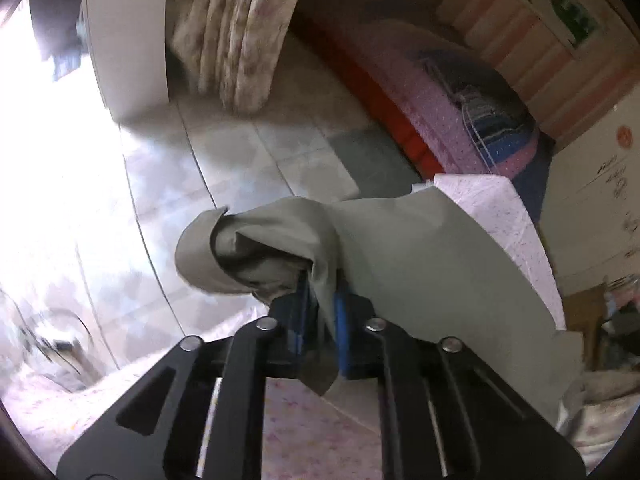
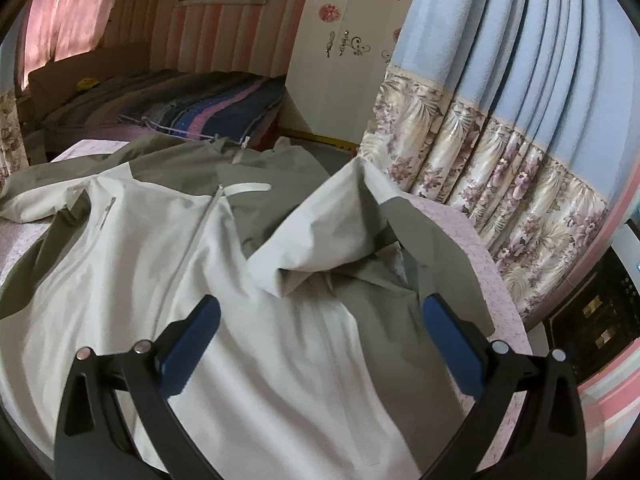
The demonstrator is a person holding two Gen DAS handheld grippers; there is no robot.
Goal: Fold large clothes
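— Across the middle of the right wrist frame, how many garments do you count?

— One: a single jacket [image 2: 168, 264], spread front-up on the pink-patterned table cover [image 2: 476, 248]. Two grippers in all, one per view.

— How does the jacket look?

— Two-toned. Pale cream panels down the chest, olive-grey over the shoulders and sides, a light zip [image 2: 204, 224] running up the centre and a small pocket zip at the left of the frame. One sleeve [image 2: 320, 232] is folded across the body, its cuff end bunched just right of centre.

— And the right gripper?

— The right gripper [image 2: 320, 344] hangs over the lower hem area, its blue pads [image 2: 192, 344] spread wide, gripping nothing. The cloth fills the gap between them, lower centre of the frame.

— The left one?

— In the left wrist frame, the left gripper [image 1: 320, 312] has its blue pads pressed together on a fold of the olive-grey cloth [image 1: 400, 264]. A rolled cuff sticks out to the upper left of the fingers, and the rest fans off to the right over the table edge, above the tiled floor [image 1: 248, 152].

— Anything else around?

— One bed [image 2: 200, 108] at upper left, flowered curtains [image 2: 500, 168] at right.
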